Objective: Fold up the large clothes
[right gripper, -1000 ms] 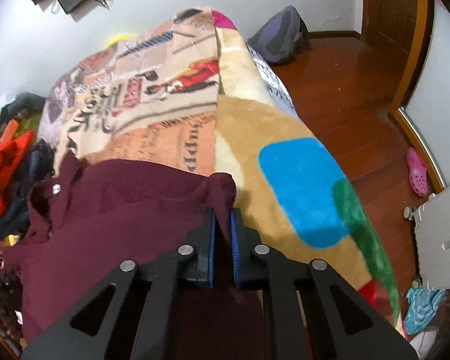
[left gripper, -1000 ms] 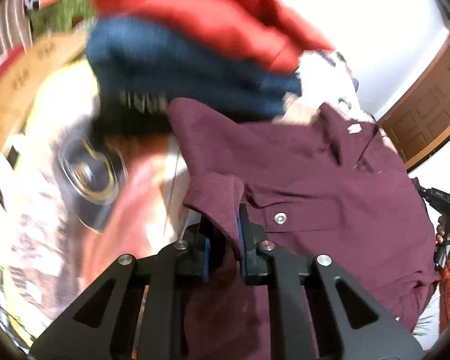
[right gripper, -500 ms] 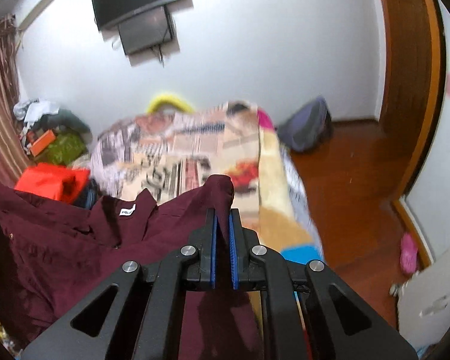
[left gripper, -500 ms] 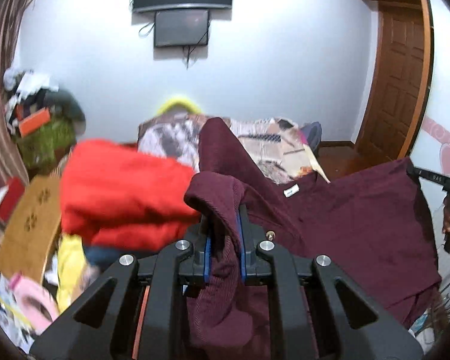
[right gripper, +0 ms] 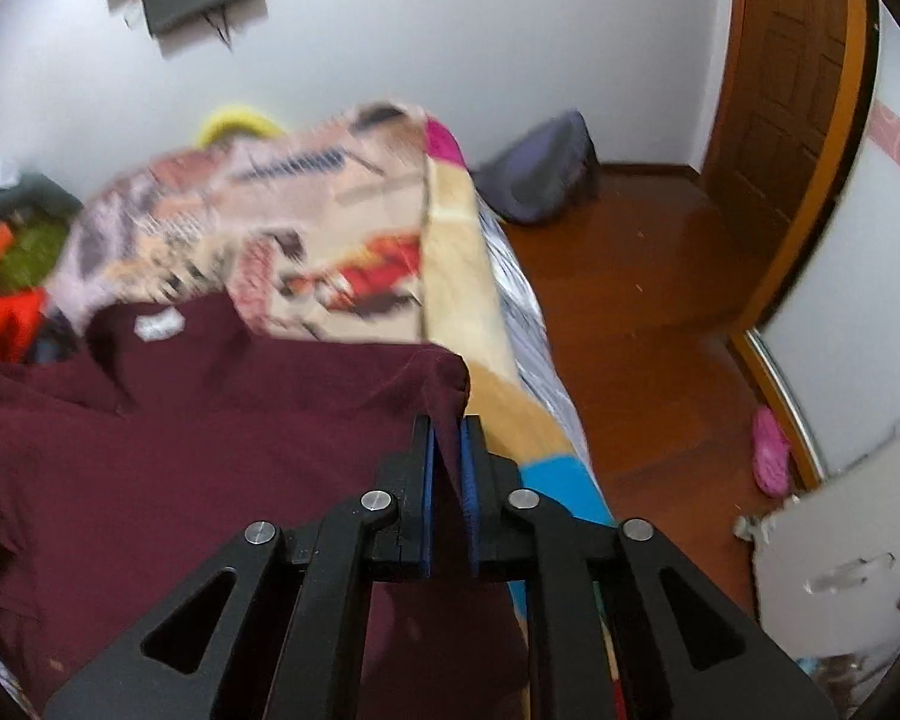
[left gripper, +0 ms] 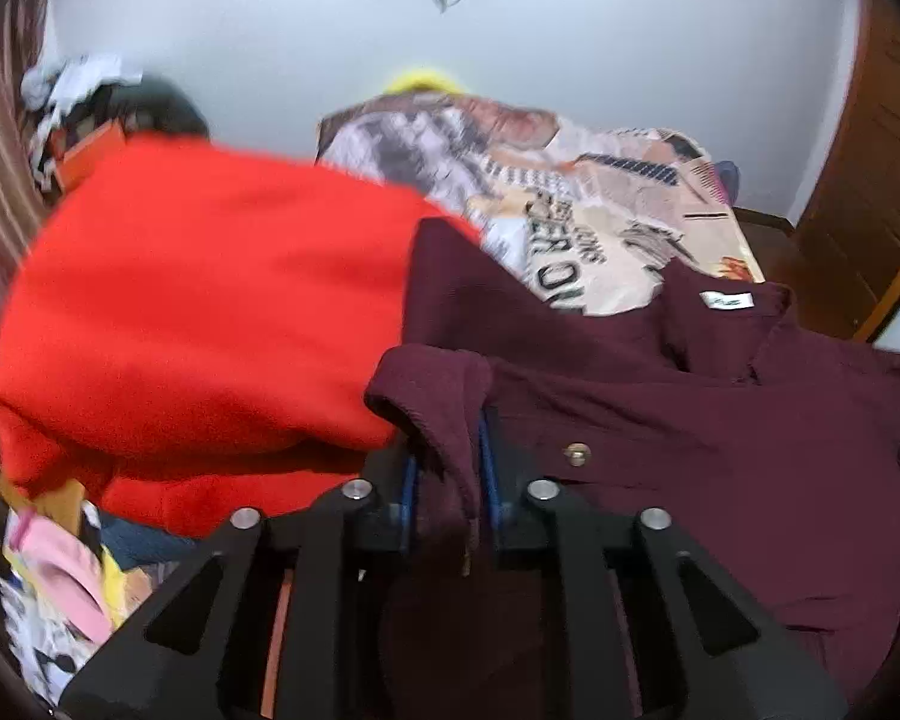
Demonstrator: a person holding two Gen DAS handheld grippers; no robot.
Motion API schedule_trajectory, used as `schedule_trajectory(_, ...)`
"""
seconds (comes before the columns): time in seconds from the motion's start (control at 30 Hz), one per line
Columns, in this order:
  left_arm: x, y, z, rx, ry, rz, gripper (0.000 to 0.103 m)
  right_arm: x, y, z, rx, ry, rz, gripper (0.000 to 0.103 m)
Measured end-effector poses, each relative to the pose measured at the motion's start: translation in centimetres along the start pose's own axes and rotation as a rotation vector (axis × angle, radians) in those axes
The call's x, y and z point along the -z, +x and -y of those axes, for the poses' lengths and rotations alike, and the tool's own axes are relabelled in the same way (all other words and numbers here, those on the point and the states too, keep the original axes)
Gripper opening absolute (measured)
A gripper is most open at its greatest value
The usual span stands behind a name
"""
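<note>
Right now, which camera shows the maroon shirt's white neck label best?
The left wrist view: the white neck label is sharp on the maroon shirt, just inside the collar. In the right wrist view the label is only a blurred pale patch.

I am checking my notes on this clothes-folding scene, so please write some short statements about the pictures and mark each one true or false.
1. Both grippers hold the same dark maroon button-up shirt. True.
2. The left gripper has its jaws around a bunched fold of the maroon fabric. True; these jaws have just been opening a little, with the cloth still between them.
3. The right gripper is empty. False: its jaws are shut on an edge of the shirt.
4. The bright red garment lies to the right of the shirt in the left wrist view. False: it is to the left.
5. A patterned printed blanket covers the bed. True.
6. The wooden door stands wide open. False: it looks closed.
</note>
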State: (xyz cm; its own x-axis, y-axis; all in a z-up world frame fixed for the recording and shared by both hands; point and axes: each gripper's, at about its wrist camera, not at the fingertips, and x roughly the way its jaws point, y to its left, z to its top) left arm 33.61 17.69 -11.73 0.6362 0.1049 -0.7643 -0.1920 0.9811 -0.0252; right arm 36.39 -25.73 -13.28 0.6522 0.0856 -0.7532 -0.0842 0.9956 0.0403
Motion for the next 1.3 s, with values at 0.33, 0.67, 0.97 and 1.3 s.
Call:
schedule_trajectory(0.33, 1.3, -3.9, -0.9, 0.034, -0.026, 0.004, 0.049, 1.5, -5.6, 0.4, -0.057, -0.040, 0.030, 0.038)
schedule_trajectory(0.67, 5.1, -9.4, -1.6, -0.005, 0.035, 0.062, 0.063, 5.1, -13.5, -1.2, -0.094, -0.111, 0.179, 0.083)
schedule_trajectory(0.97, 11.1, -10.5, -2.4, -0.005, 0.071, -0.003, 0.071, 10.2, -13.5, -1.7, -0.111, -0.068, 0.110, 0.083)
schedule_trajectory(1.3, 18.9, -7.9, -3.5, -0.007, -0.011, -0.156, 0.071, 15.9, -13.4, -1.4, -0.136, 0.023, 0.008, 0.083)
